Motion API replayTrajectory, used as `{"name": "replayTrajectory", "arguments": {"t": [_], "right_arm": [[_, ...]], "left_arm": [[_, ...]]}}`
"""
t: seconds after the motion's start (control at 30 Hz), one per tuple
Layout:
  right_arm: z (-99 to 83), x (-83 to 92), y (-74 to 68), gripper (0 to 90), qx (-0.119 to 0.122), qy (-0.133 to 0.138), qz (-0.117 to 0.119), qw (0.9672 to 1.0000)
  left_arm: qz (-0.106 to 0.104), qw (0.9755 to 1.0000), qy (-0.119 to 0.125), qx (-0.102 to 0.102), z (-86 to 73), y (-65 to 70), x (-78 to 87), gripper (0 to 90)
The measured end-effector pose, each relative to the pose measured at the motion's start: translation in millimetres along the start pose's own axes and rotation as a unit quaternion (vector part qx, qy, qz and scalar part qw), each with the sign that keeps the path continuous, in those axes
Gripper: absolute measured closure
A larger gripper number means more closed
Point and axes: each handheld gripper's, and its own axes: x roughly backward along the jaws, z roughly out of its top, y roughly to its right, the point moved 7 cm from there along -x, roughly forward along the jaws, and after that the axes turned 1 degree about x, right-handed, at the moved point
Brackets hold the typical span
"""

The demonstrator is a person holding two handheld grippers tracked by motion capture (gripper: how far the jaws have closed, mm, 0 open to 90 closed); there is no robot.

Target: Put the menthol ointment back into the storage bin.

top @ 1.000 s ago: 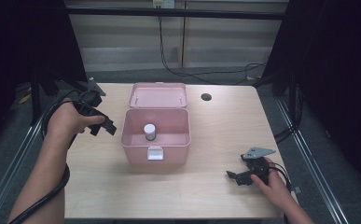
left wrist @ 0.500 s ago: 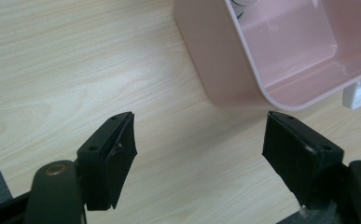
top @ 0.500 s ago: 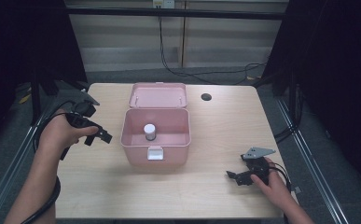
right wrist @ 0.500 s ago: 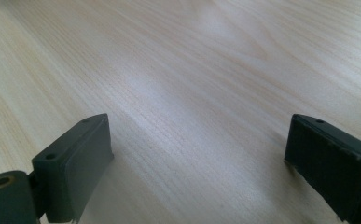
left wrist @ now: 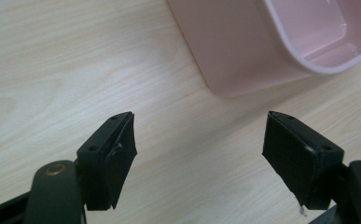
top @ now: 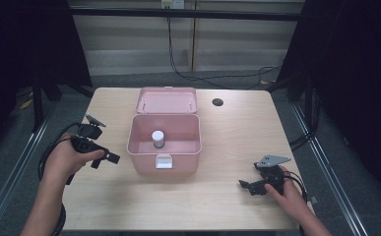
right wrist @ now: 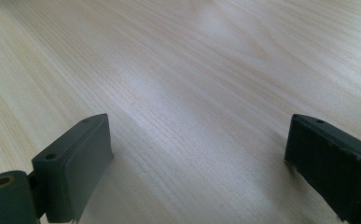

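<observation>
tabletop of pale wood grain carries everything, and the landmark on it is the pink plastic box with its hinged lid thrown back. inside the box, near the middle of its floor, a small white-capped jar stands upright; it looks like the thing the work turns on. beyond the box, off its far right corner, a dark round hole breaks the wood.

left gripper has come down and in over the last second: it was raised off the box's left side, and now it sits low, just beside the box's left wall, jaws spread wide with nothing between them. in the left gripper view only bare wood lies between the black pads, with the box's outer wall and rim ahead. this reads as an approach to the box, perhaps to steady it or reach for the lid or jar, though which is not clear.

right gripper rests well apart from the box, off its near right corner, unmoved since a second ago, jaws wide and empty over wood.

hard to make out: the jar's label and contents, and the white latch on the box front is too small to read. the lid's underside is cut off in the left gripper view.
</observation>
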Motion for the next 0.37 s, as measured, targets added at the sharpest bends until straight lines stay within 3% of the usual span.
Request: {"name": "replayTrajectory", "arguments": {"t": [0.37], "right_arm": [[0.0,0.0,0.0,6.7,0.0,0.0,0.0,1.0]], "left_arm": [[-0.004,0.9999,0.012,0.01,-18.4,-4.9,-21.5,25.1]]}}
